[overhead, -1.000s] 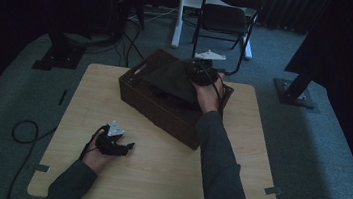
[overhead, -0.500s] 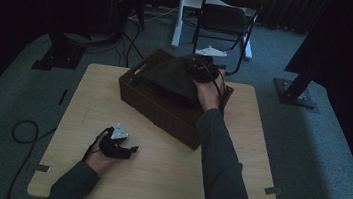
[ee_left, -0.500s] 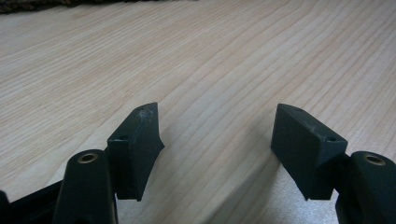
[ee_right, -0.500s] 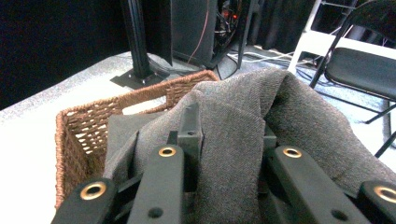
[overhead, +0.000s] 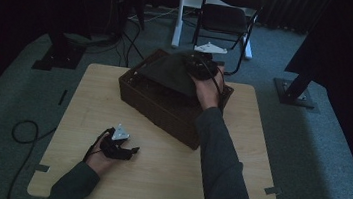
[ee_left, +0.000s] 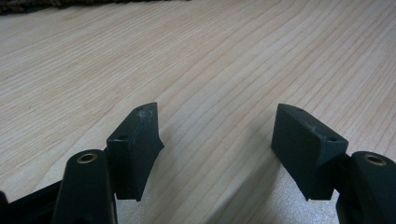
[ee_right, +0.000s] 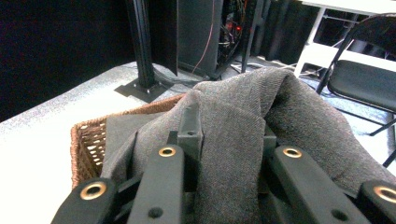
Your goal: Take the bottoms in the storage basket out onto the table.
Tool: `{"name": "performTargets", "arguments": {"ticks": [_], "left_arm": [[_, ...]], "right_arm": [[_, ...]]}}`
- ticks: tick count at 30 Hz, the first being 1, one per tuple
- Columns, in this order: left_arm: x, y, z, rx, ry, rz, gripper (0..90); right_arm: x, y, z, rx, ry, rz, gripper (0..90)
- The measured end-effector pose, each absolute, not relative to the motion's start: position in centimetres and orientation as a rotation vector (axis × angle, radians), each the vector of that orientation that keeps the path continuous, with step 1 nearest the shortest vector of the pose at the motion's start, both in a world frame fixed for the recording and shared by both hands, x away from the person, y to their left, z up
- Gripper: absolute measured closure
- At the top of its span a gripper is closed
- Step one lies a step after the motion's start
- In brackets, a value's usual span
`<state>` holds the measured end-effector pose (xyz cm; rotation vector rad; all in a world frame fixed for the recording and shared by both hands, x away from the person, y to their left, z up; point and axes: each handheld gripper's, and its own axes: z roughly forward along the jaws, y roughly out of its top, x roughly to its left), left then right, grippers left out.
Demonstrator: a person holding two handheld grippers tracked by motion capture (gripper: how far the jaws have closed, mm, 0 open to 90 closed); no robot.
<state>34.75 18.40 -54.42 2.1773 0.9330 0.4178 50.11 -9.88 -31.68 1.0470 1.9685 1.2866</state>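
Dark long sleeves [overhead: 218, 154], black brass-riveted tools [ee_left: 217, 154].

A wicker basket [overhead: 163, 109] sits on the wooden table [overhead: 238, 157].

**A dim lab or studio set up for recording**

You sit at a pale wooden table [overhead: 155, 177] on grey carpet [overhead: 328, 162]; black curtains enclose you; metal stand bases [overhead: 296, 90], loose cables [overhead: 22, 132], an electronics rack [ee_right: 233, 28] with wiring and a folding chair [overhead: 224, 19] stand behind.
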Motion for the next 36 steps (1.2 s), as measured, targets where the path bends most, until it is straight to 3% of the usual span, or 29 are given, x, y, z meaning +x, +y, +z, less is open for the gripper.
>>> {"name": "performTargets", "arguments": {"ticks": [36], "left_arm": [[34.4,18.0,-54.4,2.191,0.909,0.402,30.7]], "right_arm": [[49.0,-6.5,-29.2,0.935,1.979,1.349,73.5]]}}
